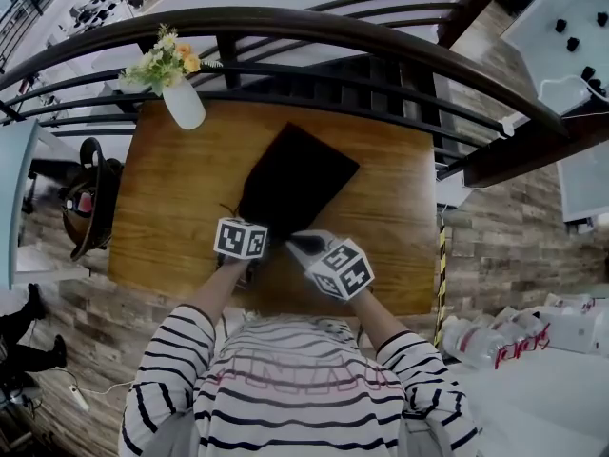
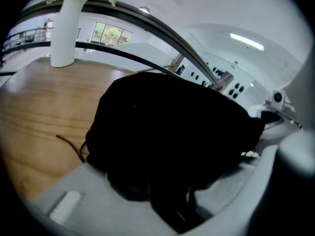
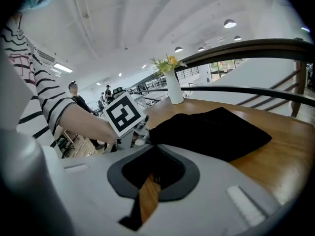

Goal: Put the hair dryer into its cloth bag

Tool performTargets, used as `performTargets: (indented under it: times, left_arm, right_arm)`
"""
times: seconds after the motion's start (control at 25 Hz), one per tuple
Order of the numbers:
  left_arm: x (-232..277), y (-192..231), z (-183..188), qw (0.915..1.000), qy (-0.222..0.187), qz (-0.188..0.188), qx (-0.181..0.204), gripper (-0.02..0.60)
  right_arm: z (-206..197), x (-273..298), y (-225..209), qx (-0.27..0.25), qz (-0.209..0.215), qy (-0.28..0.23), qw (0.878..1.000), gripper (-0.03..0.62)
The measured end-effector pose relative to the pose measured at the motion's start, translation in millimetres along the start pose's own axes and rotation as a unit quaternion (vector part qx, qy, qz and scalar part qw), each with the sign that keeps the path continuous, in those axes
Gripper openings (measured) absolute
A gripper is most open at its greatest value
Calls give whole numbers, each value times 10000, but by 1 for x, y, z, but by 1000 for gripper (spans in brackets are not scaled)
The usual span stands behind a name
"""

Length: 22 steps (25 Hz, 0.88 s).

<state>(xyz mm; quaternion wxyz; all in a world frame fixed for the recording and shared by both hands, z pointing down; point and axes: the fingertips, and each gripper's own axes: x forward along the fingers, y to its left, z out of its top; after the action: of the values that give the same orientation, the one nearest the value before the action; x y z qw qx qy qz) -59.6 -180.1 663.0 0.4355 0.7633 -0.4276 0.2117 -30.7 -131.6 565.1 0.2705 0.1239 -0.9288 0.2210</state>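
On the wooden table [image 1: 171, 208], apart from the flower vase [image 1: 184, 103], we see the black cloth bag [image 1: 300, 174] lying flat; our left gripper [image 2: 167, 181] has its jaws clamped on bunched cloth at the bag's near end; our right gripper [image 3: 153, 151], just beside it, pinches the bag's edge with jaws together.

Table [image 1: 404, 227] open at right; vase [image 1: 184, 105] blocks far-left corner.

A wooden table [image 1: 171, 208] fills the middle of the head view, with a white vase of flowers [image 1: 184, 106] at its upper left corner. A dark curved railing [image 1: 285, 25] arcs behind it. Brick-patterned floor [image 1: 495, 246] lies at right, and plastic bottles [image 1: 495, 336] lie at lower right. Ceiling lights [image 3: 229, 23] glow overhead.
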Motion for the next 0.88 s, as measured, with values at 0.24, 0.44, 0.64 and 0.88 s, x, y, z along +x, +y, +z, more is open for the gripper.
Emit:
performTargets:
  times: [0.24, 0.44, 0.64, 0.88]
  left_arm:
    - [15, 4, 26, 9998, -155, -9, -129, 166]
    - [30, 4, 42, 9994, -258, -67, -216, 167]
    - [45, 4, 57, 9970, -408, -174, -634, 169]
    - [59, 11, 73, 9975, -336, 0, -627, 170]
  right_arm:
    - [-1, 1, -3, -33, 217, 50, 9997, 9]
    - [-6, 0, -4, 25, 391, 45, 9992, 9]
    - [-3, 0, -8, 12, 573, 5, 9984, 9]
    - [-3, 3, -19, 17, 691, 20, 9976, 9]
